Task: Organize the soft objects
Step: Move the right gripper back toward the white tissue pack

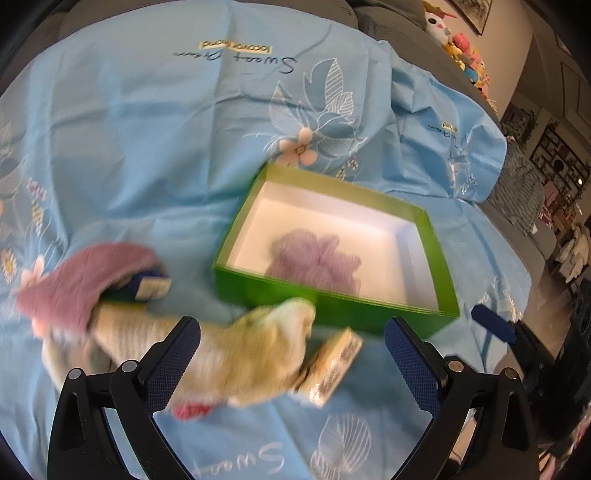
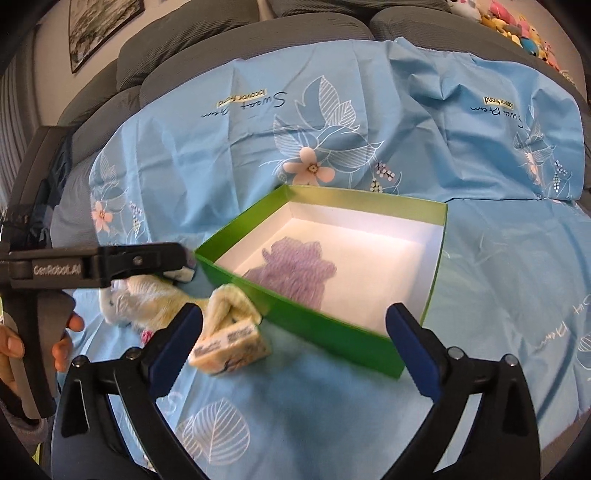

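A green box [image 1: 332, 306] [image 2: 325, 328] with a white inside lies on the blue sheet and holds a purple knitted piece [image 1: 314, 254] [image 2: 295, 269]. A cream-yellow sock with a card label [image 1: 240, 354] [image 2: 225, 306] lies by the box's near left corner. A pink sock with a blue label [image 1: 81, 284] lies to its left, and a red bit [image 1: 192, 410] shows under the cream sock. My left gripper [image 1: 291, 354] is open just above the cream sock; it also shows in the right wrist view [image 2: 177, 258]. My right gripper [image 2: 295, 350] is open and empty before the box.
A blue flowered sheet [image 1: 166, 147] [image 2: 498, 258] covers a grey sofa [image 2: 221, 33]. Plush toys [image 1: 461, 48] sit on the sofa back at the right. A framed picture [image 2: 99, 26] hangs on the wall. A blue fingertip of the right gripper [image 1: 493, 325] shows at right.
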Demonstrator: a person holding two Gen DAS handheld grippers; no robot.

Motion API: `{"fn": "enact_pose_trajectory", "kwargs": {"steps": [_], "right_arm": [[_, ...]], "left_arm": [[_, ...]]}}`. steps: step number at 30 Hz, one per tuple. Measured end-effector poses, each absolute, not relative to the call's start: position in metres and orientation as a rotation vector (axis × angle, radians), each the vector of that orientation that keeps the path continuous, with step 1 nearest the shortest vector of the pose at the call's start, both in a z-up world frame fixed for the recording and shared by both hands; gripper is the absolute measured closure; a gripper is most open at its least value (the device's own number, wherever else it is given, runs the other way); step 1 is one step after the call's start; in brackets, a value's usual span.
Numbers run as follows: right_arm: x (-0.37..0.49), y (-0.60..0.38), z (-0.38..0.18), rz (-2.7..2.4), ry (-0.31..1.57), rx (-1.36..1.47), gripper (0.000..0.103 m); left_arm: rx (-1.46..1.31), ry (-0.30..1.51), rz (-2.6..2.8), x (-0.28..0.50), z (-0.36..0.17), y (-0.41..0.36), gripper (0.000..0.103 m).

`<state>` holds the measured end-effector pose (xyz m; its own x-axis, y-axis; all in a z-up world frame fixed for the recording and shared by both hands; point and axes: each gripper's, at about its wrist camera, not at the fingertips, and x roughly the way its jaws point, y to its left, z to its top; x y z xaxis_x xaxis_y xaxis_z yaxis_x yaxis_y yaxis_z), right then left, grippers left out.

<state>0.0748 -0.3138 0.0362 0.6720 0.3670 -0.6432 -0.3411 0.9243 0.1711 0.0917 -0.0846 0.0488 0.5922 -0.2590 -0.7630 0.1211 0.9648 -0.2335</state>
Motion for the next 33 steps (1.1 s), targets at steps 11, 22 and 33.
{"fn": "enact_pose_trajectory", "kwargs": {"steps": [11,22,33], "right_arm": [[0.037,-0.287,0.034,0.470,0.756,-0.041,0.003],[0.027,-0.272,0.021,0.511,0.804,-0.054,0.003],[0.034,-0.267,-0.012,0.568,0.874,-0.034,0.003]], "left_arm": [[-0.259,1.001,-0.210,0.037,0.016,-0.064,0.003],[-0.333,1.023,-0.199,0.023,0.005,-0.053,0.003],[-0.314,1.029,-0.262,0.030,-0.005,-0.067,0.003]]}}
